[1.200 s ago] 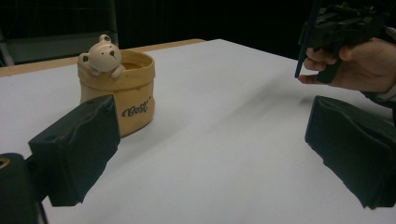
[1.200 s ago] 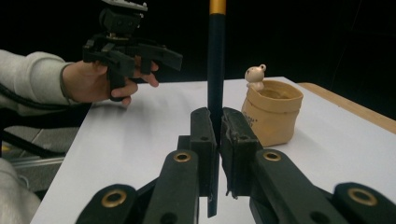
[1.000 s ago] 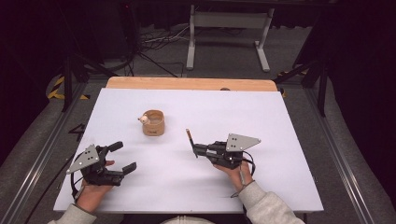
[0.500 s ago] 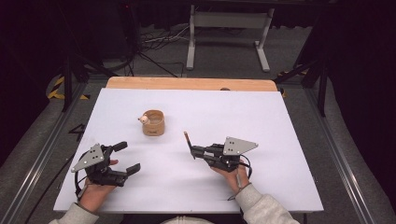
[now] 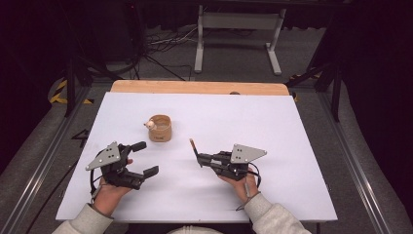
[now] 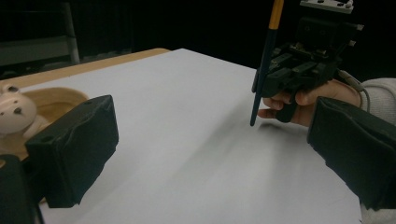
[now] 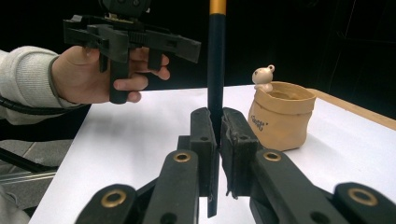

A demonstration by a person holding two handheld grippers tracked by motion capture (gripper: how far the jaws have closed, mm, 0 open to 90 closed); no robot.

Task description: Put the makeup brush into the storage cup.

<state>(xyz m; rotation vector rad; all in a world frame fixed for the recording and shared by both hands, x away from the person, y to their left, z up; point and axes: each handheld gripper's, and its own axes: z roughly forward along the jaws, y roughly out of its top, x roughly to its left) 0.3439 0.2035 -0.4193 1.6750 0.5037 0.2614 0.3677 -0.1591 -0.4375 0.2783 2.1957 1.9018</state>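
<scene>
Lab — dark curtains, floor cables [image 5: 160, 46]

black two-jaw grippers [image 5: 146, 158] with grey triangular plates, brass rivets, light grey sleeves [image 5: 275, 217].

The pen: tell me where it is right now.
The pen is clamped upright in the right tool, right of centre on the white table in the high view, just right of the tan bear pot.

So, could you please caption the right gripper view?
Right gripper clamps an upright pencil beside a tan pot.
</scene>
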